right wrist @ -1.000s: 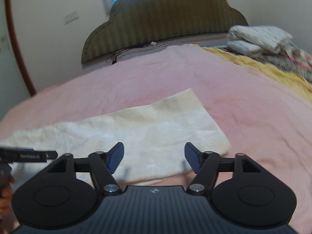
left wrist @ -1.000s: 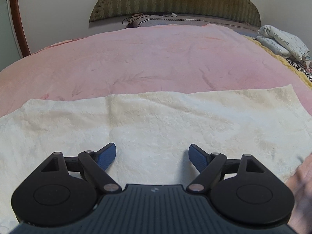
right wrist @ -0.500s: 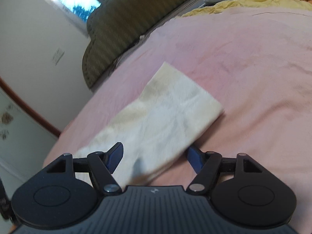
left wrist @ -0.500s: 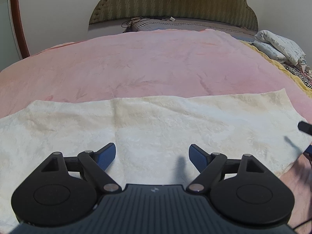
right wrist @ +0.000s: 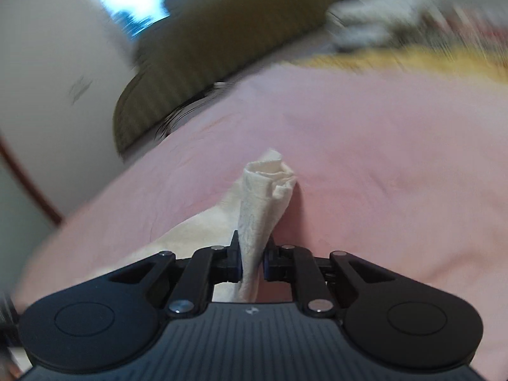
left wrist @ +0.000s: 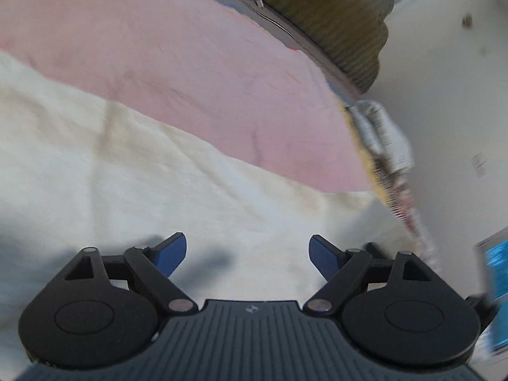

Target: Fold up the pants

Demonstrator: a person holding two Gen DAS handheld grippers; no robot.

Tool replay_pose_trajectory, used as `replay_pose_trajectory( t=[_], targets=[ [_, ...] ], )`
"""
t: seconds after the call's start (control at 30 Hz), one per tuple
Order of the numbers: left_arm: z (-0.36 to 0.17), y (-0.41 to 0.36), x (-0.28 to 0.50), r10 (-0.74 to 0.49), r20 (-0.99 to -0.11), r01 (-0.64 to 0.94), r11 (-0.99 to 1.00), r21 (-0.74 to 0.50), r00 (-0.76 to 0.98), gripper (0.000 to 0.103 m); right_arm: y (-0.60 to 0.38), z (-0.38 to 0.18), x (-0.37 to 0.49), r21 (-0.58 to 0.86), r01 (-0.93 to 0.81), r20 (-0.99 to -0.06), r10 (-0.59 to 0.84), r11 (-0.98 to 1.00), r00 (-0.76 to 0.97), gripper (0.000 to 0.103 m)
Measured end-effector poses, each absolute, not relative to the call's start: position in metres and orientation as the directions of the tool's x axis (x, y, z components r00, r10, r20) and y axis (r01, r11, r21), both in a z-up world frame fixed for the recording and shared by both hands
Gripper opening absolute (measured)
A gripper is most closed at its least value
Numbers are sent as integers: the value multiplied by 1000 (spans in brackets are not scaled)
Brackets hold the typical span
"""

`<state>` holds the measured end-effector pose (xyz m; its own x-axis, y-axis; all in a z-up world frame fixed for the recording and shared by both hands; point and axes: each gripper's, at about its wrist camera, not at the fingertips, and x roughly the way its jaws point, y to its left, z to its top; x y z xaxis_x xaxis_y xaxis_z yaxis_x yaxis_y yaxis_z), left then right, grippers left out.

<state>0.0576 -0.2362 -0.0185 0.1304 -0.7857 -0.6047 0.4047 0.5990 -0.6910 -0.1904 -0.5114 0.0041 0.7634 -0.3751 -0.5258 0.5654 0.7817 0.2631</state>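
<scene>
The cream pants (left wrist: 158, 174) lie spread flat on a pink blanket (left wrist: 190, 63) and fill the lower half of the tilted left wrist view. My left gripper (left wrist: 247, 244) hovers just over them. Its jaws are wide and still opening, with nothing pinched between its blue pads (left wrist: 171, 250). In the right wrist view my right gripper (right wrist: 252, 254) is closing, and its pads press a bunched end of the pants (right wrist: 266, 184). That end stands up in a crumpled cone beyond the fingertips. The rest of the cloth trails off to the lower left.
The pink blanket (right wrist: 381, 158) covers the bed. An olive padded headboard (right wrist: 222, 31) stands at its far end. A pile of folded pale cloth (right wrist: 381, 16) and a yellow blanket edge (right wrist: 397, 57) lie at the far right. A white wall (left wrist: 444, 95) runs beside the bed.
My right gripper has closed on the end of the pants and bunched it upward. The left wrist view has rolled sharply, and the left gripper has shifted across the cloth.
</scene>
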Motion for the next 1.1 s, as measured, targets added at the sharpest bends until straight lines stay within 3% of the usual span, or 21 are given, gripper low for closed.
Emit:
replay_pose_trajectory(
  t=[0.1,0.2,0.33,0.47,0.57,0.63,0.73,0.87,0.97,1.0,1.07,1.1],
  targets=[
    [-21,-244,65,-879,-475,291,464,-837,36,94,-462,25,-166,-13,442,-510,-386,897,769,11],
    [-21,-258,67,-920,-392,236,383,-893,10,101,-425,30,-151,-142,338,-506,-362,930,783,11],
    [-20,-272,77,-926,-377,205,372,-905,19,101,-392,34,-141,-171,237,-514,-292,956,806,11],
    [-16,-272,84,-901,-432,270,425,-864,34,97,-355,31,-132,-296,106,-535,-256,949,805,11],
    [-7,-252,89,-848,-520,358,519,-776,104,70,-334,28,-120,-334,35,-556,-227,942,800,12],
    [-2,-241,92,-789,-597,421,595,-685,143,33,-324,26,-112,-337,9,-567,-210,942,797,12],
    [11,-224,93,-701,-664,521,681,-515,259,12,-307,24,-95,-341,-30,-576,-184,939,796,12],
    [34,-204,83,-597,-677,619,741,-259,431,12,-277,25,-70,-315,-94,-571,-110,944,813,12],
    [36,-187,81,-491,-690,603,792,-99,532,13,-252,17,-52,-304,-149,-569,-54,941,821,12],
    [33,-181,81,-453,-695,581,811,-62,558,28,-242,13,-46,-297,-168,-572,-34,940,819,12],
    [26,-167,83,-377,-702,528,849,-2,604,33,-225,4,-35,-289,-198,-585,-9,937,811,12],
    [26,-161,85,-323,-704,489,871,39,632,41,-218,-2,-31,-290,-212,-593,-1,933,805,12]
  ],
)
